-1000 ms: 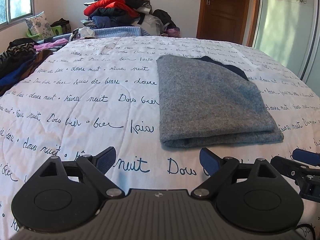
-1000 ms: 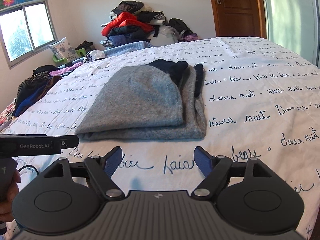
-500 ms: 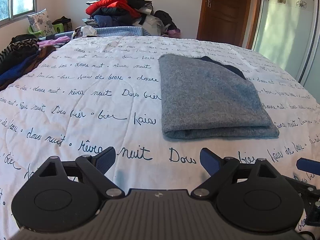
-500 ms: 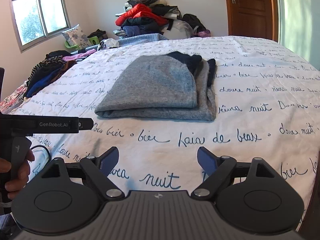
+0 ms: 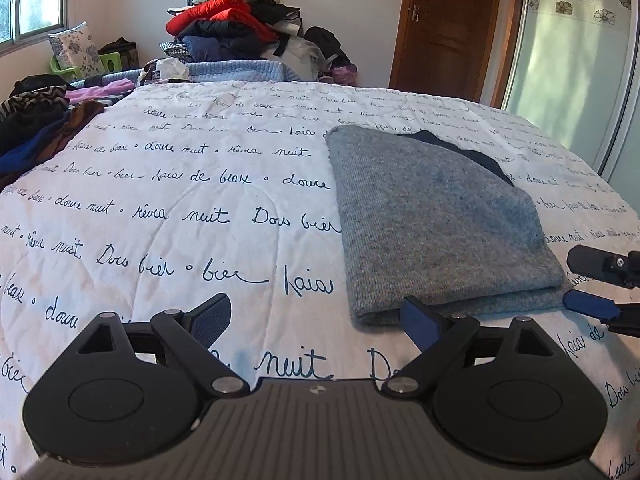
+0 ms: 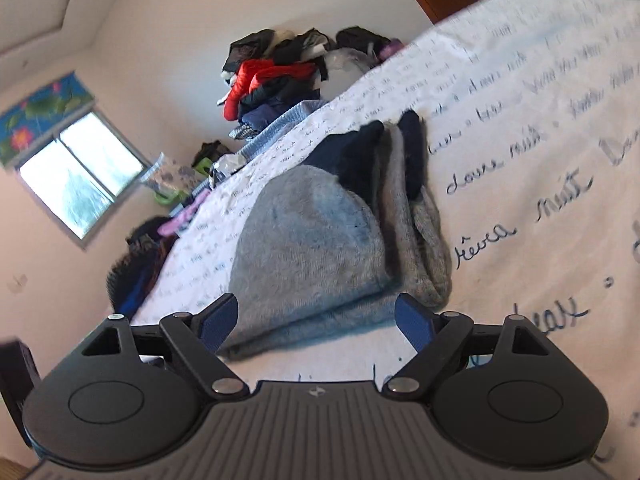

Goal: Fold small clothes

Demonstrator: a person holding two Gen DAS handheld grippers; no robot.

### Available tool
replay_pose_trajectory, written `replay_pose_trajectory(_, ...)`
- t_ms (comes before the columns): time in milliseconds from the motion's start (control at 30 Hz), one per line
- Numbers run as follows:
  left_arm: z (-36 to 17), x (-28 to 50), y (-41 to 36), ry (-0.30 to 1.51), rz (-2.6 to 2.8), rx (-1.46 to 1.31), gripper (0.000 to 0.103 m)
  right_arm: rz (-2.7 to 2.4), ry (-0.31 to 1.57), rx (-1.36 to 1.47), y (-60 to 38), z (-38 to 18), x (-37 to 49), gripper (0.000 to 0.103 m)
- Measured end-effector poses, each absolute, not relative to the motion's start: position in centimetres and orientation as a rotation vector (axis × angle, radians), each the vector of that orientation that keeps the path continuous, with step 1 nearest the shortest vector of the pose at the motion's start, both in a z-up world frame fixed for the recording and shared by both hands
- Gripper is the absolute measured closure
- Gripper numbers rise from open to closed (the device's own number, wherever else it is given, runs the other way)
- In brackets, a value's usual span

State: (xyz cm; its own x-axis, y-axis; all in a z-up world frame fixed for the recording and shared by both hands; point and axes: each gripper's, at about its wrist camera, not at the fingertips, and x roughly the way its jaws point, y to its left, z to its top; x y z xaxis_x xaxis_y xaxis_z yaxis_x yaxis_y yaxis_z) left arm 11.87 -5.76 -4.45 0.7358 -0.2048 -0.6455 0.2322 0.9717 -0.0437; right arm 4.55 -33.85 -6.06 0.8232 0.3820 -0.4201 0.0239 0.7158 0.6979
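Grey knit, folded into a thick rectangle, is what lies in front of you: the grey sweater (image 5: 436,220) rests flat on the bed (image 5: 180,216), to the right of the middle, its folded edge towards you and a strip of dark navy cloth showing at its far right corner. White bedding printed with dark blue handwriting covers the whole bed.

Your left hand-held gripper (image 5: 316,316) has its jaws spread wide with nothing between them, only bare quilt; its right finger sits just in front of the sweater's near left corner. Whether that finger touches the knit you cannot tell from this view.

Your right hand-held gripper (image 6: 316,320) is also wide apart and holds nothing. Its view is tilted hard (the bed slants up to the right and the picture is blurred), and the sweater's near edge (image 6: 312,280) lies just beyond and between its two blue pads, not pressed by either. In the left wrist view the tip of this right gripper (image 5: 592,304) shows at the right edge, close beside the sweater's near right corner.

Far off, a pile of clothes (image 5: 232,20) with a red jacket on top stands against the wall past the bed's far end, and darker garments (image 5: 36,120) lie heaped along the bed's left side. A wooden door (image 5: 444,24) is at the far right.
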Motion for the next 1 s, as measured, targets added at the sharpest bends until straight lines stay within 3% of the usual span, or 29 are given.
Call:
replay_pose_trajectory(167,-4.2,12.9,-6.4,0.706,-0.254,0.045,0.013,0.231,0.57,0.868,-34.8,-7.4,6.7,0.02)
replay_pose_trajectory(233,-4.0,13.2,-6.8,0.704,-0.267,0.043,0.013,0.219,0.568,0.898,-35.0,-7.9,7.4,0.043)
replay_pose_trajectory(267,-3.9,13.4,-7.0,0.704,-0.272,0.041,0.013,0.203,0.583,0.917,-35.1,-8.2,7.8,0.072)
replay_pose_trajectory(300,-3.8,13.7,-7.1,0.704,-0.278,0.036,0.013,0.189,0.599,0.933,-35.2,-8.5,8.1,0.094)
replay_pose_trajectory(633,-4.0,17.7,-7.1,0.745,-0.362,-0.019,0.011,0.128,0.599,0.762,-35.5,-7.0,5.1,0.097)
replay_pose_trajectory(733,-4.4,19.2,-7.4,0.749,-0.4,-0.026,0.011,0.069,0.582,0.654,-35.2,-5.3,4.9,0.09)
replay_pose_trajectory(767,-4.5,19.8,-7.5,0.75,-0.404,-0.031,0.011,0.041,0.569,0.622,-35.4,-4.7,5.1,0.07)
replay_pose_trajectory(800,-4.5,20.5,-7.5,0.753,-0.408,-0.042,0.011,0.009,0.556,0.59,-35.7,-4.1,5.6,0.024)
replay_pose_trajectory(833,-4.5,21.4,-7.5,0.757,-0.418,-0.059,0.011,-0.001,0.544,0.569,-35.9,-3.7,6.3,0.002)
replay_pose_trajectory(1000,-4.8,26.3,-7.5,0.818,-0.467,-0.178,0.011,0.049,0.565,0.604,-38.1,-4.3,12.6,0.0)
